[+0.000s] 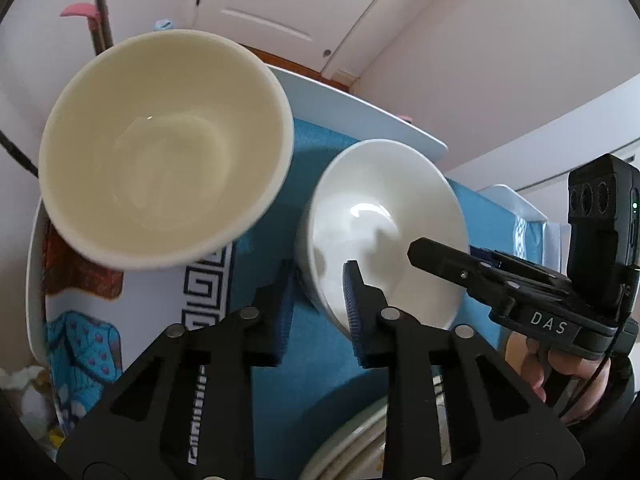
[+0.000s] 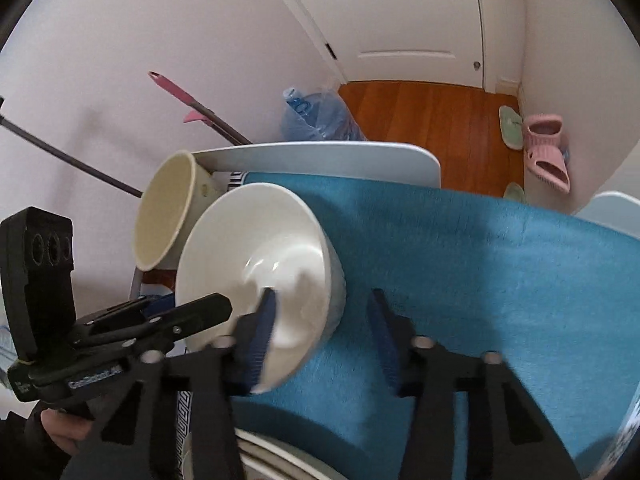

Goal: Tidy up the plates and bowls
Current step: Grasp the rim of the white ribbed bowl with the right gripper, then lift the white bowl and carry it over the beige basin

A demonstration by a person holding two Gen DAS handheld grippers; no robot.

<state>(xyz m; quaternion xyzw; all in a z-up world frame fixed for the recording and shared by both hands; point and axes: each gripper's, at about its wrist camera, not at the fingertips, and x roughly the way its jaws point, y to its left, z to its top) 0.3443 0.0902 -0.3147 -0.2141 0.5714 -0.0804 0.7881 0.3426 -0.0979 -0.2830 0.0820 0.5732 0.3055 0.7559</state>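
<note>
A cream bowl (image 1: 160,156), matte and deep, sits at the left on the desk (image 2: 320,156). Just beside it a glossy white bowl (image 1: 384,228) rests on a fuzzy blue towel (image 2: 480,260). The left claw (image 1: 316,308) and right claw (image 2: 324,328) each straddle its rim, released. Stacked plates (image 2: 256,456) lie nearest.

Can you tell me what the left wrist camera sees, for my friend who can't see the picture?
The left gripper is open with its fingers on either side of the near rim of a white bowl on a blue cloth. A bigger cream bowl sits to the left, and the right gripper reaches over the white bowl.
</note>
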